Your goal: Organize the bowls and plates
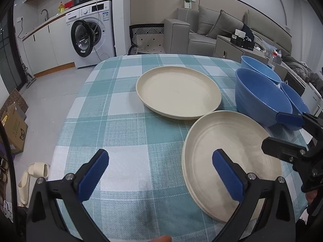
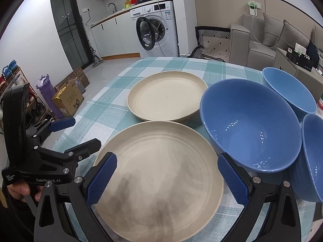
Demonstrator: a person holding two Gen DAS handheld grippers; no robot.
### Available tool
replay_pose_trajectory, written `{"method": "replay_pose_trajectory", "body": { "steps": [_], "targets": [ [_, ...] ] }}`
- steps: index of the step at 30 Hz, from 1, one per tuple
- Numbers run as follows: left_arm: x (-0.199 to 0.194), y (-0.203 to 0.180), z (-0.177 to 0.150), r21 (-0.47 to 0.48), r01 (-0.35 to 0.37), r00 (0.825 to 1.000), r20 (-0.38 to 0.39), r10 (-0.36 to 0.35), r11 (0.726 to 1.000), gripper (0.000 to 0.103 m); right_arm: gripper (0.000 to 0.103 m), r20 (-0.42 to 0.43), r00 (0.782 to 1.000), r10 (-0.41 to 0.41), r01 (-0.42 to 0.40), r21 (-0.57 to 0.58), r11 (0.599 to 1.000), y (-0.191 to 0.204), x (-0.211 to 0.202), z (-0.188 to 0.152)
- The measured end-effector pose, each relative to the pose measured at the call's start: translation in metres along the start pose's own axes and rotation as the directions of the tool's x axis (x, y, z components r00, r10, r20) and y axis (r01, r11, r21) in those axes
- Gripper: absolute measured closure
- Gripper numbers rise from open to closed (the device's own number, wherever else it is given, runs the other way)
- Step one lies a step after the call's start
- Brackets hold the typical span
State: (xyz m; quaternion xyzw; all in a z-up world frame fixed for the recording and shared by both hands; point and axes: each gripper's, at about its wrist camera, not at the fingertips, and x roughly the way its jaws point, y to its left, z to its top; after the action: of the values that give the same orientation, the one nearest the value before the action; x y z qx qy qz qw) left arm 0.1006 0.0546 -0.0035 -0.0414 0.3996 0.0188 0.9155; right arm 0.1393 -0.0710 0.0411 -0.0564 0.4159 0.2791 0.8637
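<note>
both claws wide, over empty cream plate

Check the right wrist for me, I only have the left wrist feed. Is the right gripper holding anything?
Observer: No. The right gripper is open, its jaws spread wide over the near plate, gripping nothing.
Operator: I can't see the bottom of the front bowl. Anything in it?
Observer: The front bowl is empty; only glints of light show on its bottom.
</note>
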Motion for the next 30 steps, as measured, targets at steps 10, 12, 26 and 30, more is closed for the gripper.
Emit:
{"method": "replay_pose_trajectory", "body": {
  "steps": [10, 12, 26, 30],
  "targets": [
    [0.014, 0.015, 0.015, -0.054, 0.009, 0.999, -0.033, -0.010, 0.998, 0.001, 0.001, -0.006, 0.999, 0.031, -0.031, 0.009, 0.999, 0.004, 0.009, 0.012],
    [0.017, 0.018, 0.018, -0.066, 0.022, 0.999, -0.037, -0.024, 0.998, 0.001, 0.001, -0.004, 0.999, 0.032, -0.032, 0.012, 0.999, 0.004, 0.011, 0.014],
    [0.041, 0.031, 0.036, -0.087, 0.011, 0.999, -0.047, -0.015, 0.996, 0.003, 0.001, -0.043, 0.998, 0.042, -0.041, 0.018, 0.999, 0.007, 0.033, 0.016],
    [0.054, 0.031, 0.041, -0.095, 0.013, 0.998, -0.064, -0.019, 0.995, 0.010, 0.001, -0.062, 0.997, 0.041, -0.040, 0.011, 0.999, 0.008, 0.040, 0.014]
  ]
}}
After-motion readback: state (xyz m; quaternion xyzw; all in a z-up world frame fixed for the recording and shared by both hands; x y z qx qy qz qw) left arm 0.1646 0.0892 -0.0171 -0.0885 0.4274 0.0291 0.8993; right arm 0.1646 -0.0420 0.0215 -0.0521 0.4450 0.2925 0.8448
